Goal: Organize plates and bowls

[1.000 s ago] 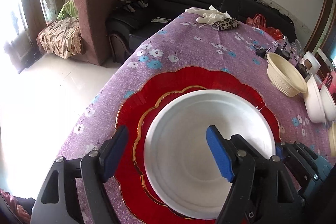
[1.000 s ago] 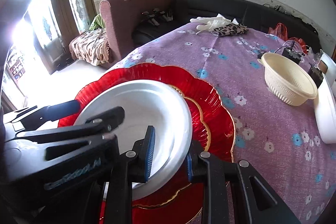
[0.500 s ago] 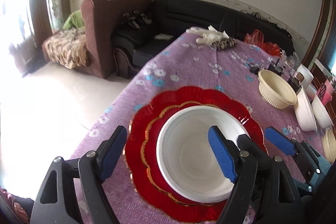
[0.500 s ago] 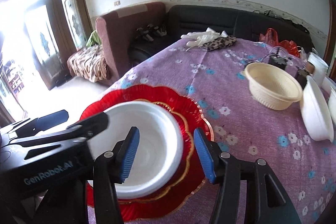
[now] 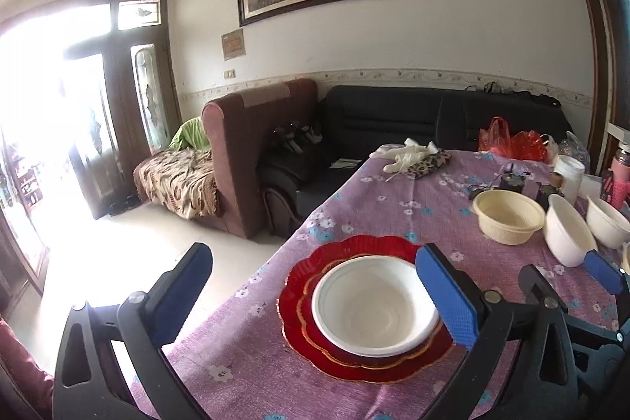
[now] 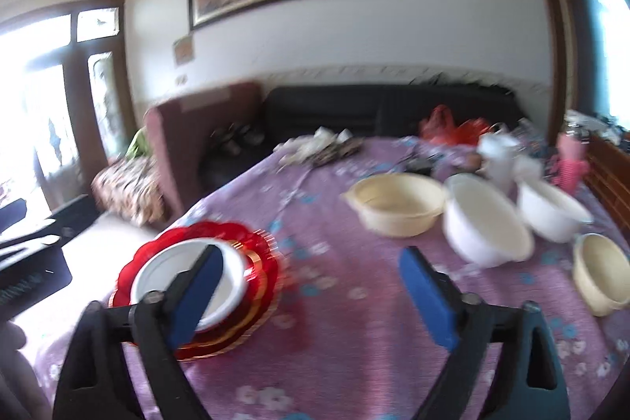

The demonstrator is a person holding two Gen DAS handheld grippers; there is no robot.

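Note:
A white bowl (image 5: 374, 309) sits on stacked red scalloped plates (image 5: 299, 302) near the front left edge of the purple flowered table. It also shows in the right wrist view (image 6: 165, 274) on the red plates (image 6: 260, 286). My left gripper (image 5: 315, 302) is open and empty, raised above and behind the bowl. My right gripper (image 6: 311, 294) is open and empty, above the cloth to the right of the plates. A cream bowl (image 6: 397, 207), two white bowls (image 6: 484, 231) (image 6: 551, 211) and another cream bowl (image 6: 602, 270) stand at the right.
Gloves and a leopard-print pouch (image 5: 417, 160) lie at the table's far end. A white cup (image 5: 569, 176), red bags (image 5: 512, 140) and small gadgets crowd the far right. A brown armchair (image 5: 252, 152) and black sofa (image 5: 393, 121) stand beyond the left edge.
Both grippers have pulled up and back from the white bowl. The right gripper, shut on the bowl's rim a second ago, has opened wide and swung right; its view is blurred.

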